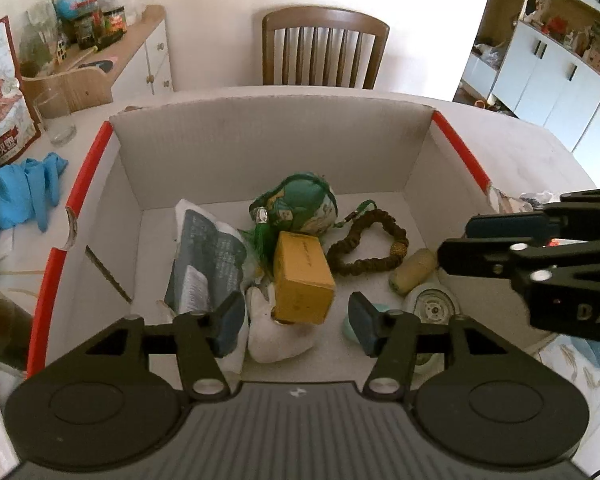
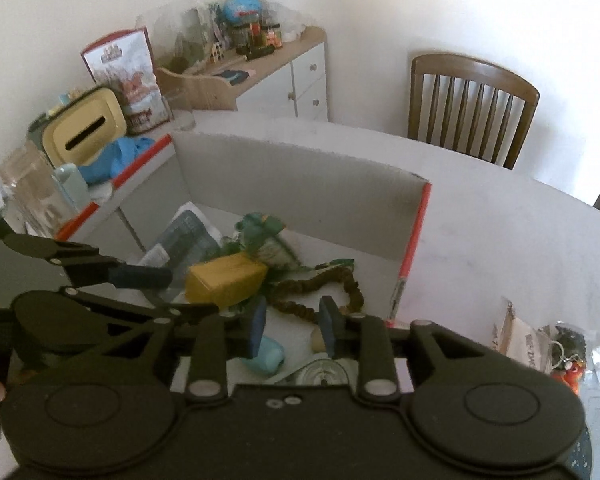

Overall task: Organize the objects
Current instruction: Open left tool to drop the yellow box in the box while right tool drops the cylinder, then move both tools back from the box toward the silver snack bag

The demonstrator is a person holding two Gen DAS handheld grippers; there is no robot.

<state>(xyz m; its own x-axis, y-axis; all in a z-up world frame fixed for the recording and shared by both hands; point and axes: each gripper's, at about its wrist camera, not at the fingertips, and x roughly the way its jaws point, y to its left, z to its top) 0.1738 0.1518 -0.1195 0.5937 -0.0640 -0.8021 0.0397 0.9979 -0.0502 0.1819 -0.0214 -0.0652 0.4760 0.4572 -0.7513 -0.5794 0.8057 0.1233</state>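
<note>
A white cardboard box [image 1: 260, 148] with red rims holds a yellow carton [image 1: 302, 276], a green pouch [image 1: 304, 204], a brown bead bracelet [image 1: 364, 248], a dark packet [image 1: 208, 264], a cork-coloured roll [image 1: 414, 270] and a round white disc [image 1: 432, 304]. My left gripper [image 1: 296, 326] hangs open over the box. The yellow carton lies just beyond its blue pads, untouched. My right gripper [image 2: 292, 328] is open and empty above the box's near right corner, over a pale blue object [image 2: 266, 358]. The bracelet [image 2: 320, 284] lies ahead of it. It reaches in from the right in the left wrist view [image 1: 458, 242].
On the table right of the box lie a paper packet [image 2: 516, 332] and an orange keychain [image 2: 568, 368]. Left of the box are blue gloves [image 1: 20, 196], a drinking glass [image 1: 56, 116], a red bag [image 1: 0, 88] and a yellow tissue box [image 2: 84, 128]. A wooden chair [image 1: 324, 48] stands behind.
</note>
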